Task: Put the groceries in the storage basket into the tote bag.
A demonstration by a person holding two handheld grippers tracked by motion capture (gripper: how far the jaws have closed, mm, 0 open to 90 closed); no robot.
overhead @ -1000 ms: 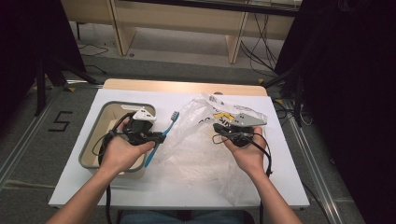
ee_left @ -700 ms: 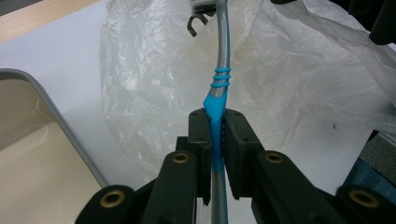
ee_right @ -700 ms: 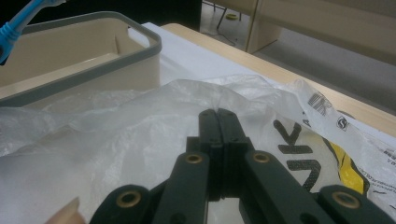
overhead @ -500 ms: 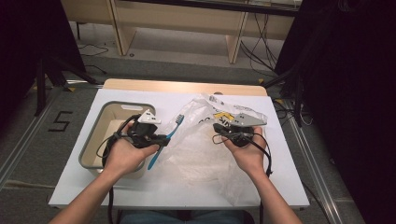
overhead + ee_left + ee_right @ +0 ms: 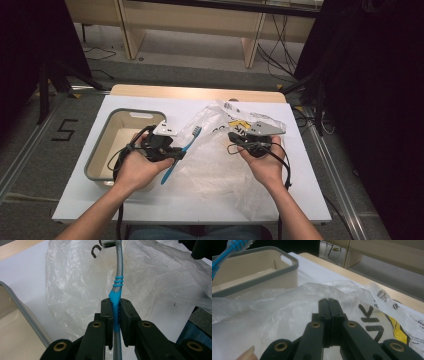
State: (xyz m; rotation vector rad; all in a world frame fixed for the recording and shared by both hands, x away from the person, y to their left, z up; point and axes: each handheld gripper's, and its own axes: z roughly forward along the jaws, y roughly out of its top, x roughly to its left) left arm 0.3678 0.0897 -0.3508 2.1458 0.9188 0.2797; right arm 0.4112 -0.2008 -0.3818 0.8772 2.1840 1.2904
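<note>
The toothbrush [image 5: 181, 151] is pinched by its blue handle between the jaws of the left gripper [image 5: 116, 312], and it is held slantwise above the white table [image 5: 300, 150], its bristled head pointed toward the plastic bag [image 5: 215, 160] and its tail end hanging over the edge of the beige bin [image 5: 107, 135]. The grip is taken at the rubbery middle of the handle, probably so that the head is left free to be steered into the bag's mouth. In the left gripper view the head is seen close against the crinkled film, at or near the opening; whether it is already inside cannot be told. The bag is spread flat across the middle of the table, just beside the bin, and its upper edge is nipped by the right gripper [image 5: 328, 302], whose jaws are pressed together on a fold of the film. The edge seems to be lifted and held in this way so that the opening is kept raised and steady while the toothbrush is brought across from the bin's side.
</note>
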